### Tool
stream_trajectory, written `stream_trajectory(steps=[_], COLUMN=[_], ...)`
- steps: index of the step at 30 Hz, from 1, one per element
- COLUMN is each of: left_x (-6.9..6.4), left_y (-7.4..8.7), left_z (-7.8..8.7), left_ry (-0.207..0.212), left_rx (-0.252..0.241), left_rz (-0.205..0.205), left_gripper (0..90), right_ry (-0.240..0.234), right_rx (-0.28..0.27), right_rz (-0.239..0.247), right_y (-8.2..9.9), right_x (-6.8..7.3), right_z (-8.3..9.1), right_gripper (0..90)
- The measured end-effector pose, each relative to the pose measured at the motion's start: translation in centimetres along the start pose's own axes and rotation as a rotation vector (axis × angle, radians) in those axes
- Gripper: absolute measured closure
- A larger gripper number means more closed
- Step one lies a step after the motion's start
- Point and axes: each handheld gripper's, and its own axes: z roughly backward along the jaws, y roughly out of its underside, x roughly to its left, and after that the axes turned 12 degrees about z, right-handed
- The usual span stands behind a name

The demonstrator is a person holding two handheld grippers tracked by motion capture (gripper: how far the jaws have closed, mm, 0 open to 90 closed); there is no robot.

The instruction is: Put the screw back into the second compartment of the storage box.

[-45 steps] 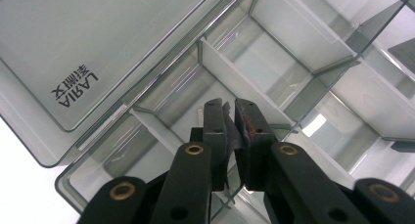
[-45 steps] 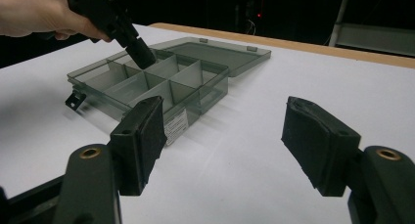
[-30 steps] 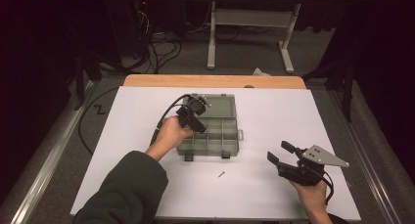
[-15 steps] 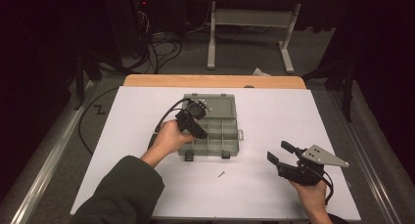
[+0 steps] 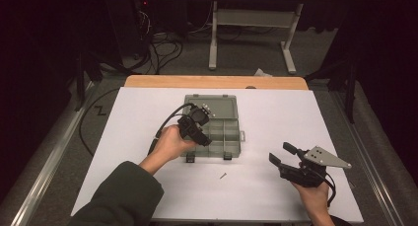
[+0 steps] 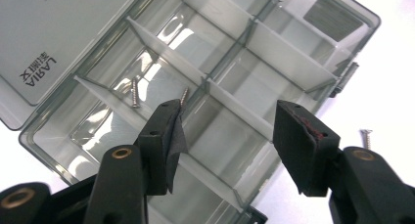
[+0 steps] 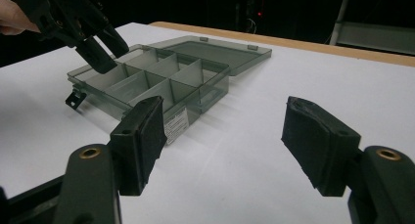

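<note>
Left gripper over the open box, jaws just opened and standing wide, nothing between the pads; one screw lies flat in a compartment by the lid, a second screw leans against the divider just off my left jaw's tip; I judge this the release of a screw into the box, with the next pick to follow; a third screw lies loose on the white table just in front of the box, between my two hands; right gripper rests near the table's right front, jaws wide and empty, aimed at the box from the side; to do the step well I would lift the left gripper straight clear of the dividers before swinging, so a jaw does not catch a wall and drag the light box; then come down on the loose screw with jaws astride its shank, pads low to the table, closing slowly since so small a thing can skid or flip; the right gripper could steady the box if it shifts
</note>
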Motion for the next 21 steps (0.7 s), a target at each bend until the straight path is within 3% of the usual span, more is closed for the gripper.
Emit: stream_trajectory(steps=[21], left_x=[-1.9], left_y=[0.6], left_z=[-0.5], left_ry=[0.027], left_rx=[0.015], left_rz=[-0.056], left_gripper=[42.6], right_ry=[-0.001], right_rx=[-0.001], right_rz=[0.002], right_y=[0.0], right_x=[0.0], right_z=[0.0], right_gripper=[33.8])
